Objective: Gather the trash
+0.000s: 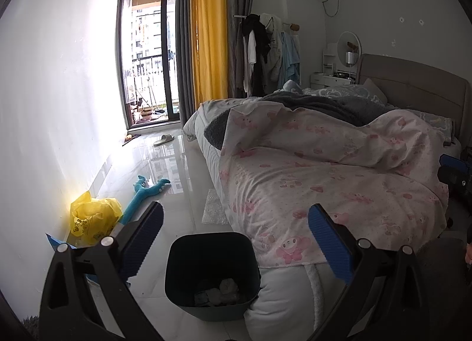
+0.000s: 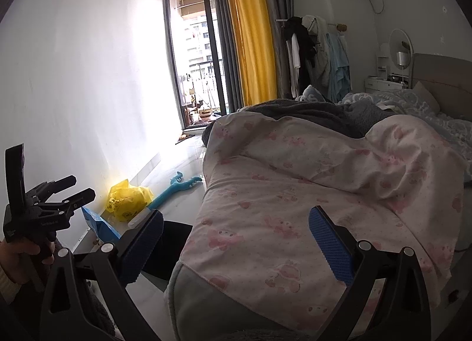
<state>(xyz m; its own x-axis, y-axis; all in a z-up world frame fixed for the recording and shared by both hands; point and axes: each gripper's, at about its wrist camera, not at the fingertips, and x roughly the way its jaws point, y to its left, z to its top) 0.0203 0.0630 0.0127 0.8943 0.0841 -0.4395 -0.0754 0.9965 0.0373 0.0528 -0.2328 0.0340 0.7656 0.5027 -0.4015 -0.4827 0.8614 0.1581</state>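
Note:
A black trash bin [image 1: 212, 276] stands on the floor at the foot of the bed, with crumpled paper [image 1: 225, 289] at its bottom. My left gripper [image 1: 236, 209] hovers above and just short of the bin, open, nothing between its blue pads. A yellow plastic bag [image 1: 91, 217] lies crumpled against the wall to the left, and a sheet of bubble wrap [image 1: 215, 208] lies by the bed edge. My right gripper [image 2: 236, 215] is open and empty over the pink quilt [image 2: 295, 193]. In the right wrist view the bin [image 2: 174, 243] is mostly hidden and the bag [image 2: 129, 199] sits beyond it.
A blue plush toy [image 1: 147, 190] and a blue package [image 1: 56, 240] lie near the wall. The bed [image 1: 324, 164] fills the right side. A slipper [image 1: 163, 139] rests near the balcony door. A hand [image 2: 23, 252] holds the left gripper [image 2: 81, 186].

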